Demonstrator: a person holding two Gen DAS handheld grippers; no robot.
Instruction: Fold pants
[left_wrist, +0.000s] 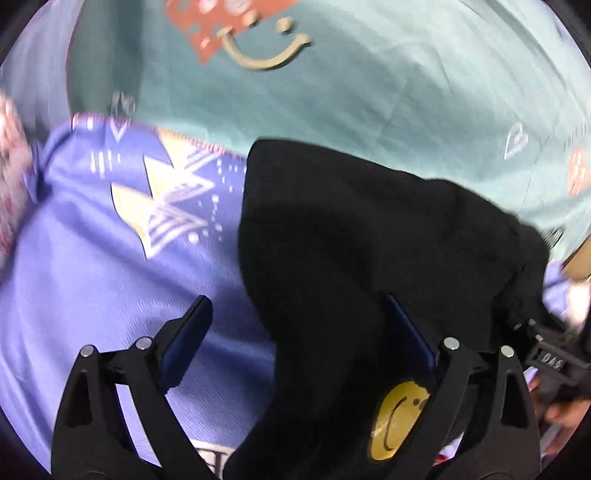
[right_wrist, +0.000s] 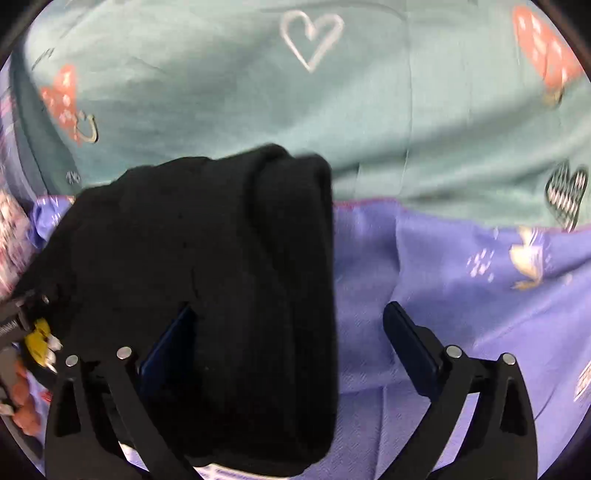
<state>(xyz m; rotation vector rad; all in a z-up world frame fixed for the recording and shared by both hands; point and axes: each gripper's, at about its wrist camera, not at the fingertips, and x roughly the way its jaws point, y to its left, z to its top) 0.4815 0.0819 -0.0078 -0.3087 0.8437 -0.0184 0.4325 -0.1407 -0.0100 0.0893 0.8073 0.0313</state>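
**Both jaws released over the pants**

We see the black pants (left_wrist: 369, 277) bunched on a purple cloth (left_wrist: 92, 288), with a teal sheet (left_wrist: 406, 92) beyond them. Our left gripper (left_wrist: 299, 332) stands with its jaws wide apart, nothing pressed; the pants lie across its right finger only. Our right gripper (right_wrist: 291, 343) is likewise spread, the pants (right_wrist: 221, 258) draped over its left finger. A yellow smiley patch (left_wrist: 399, 421) shows on the pants near the left gripper.

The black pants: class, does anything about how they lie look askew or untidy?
Somewhat. The black pants lie as a thick folded bundle across the seam between the purple cloth and teal cloth, angled rather than square to that edge. Nothing looks damaged.
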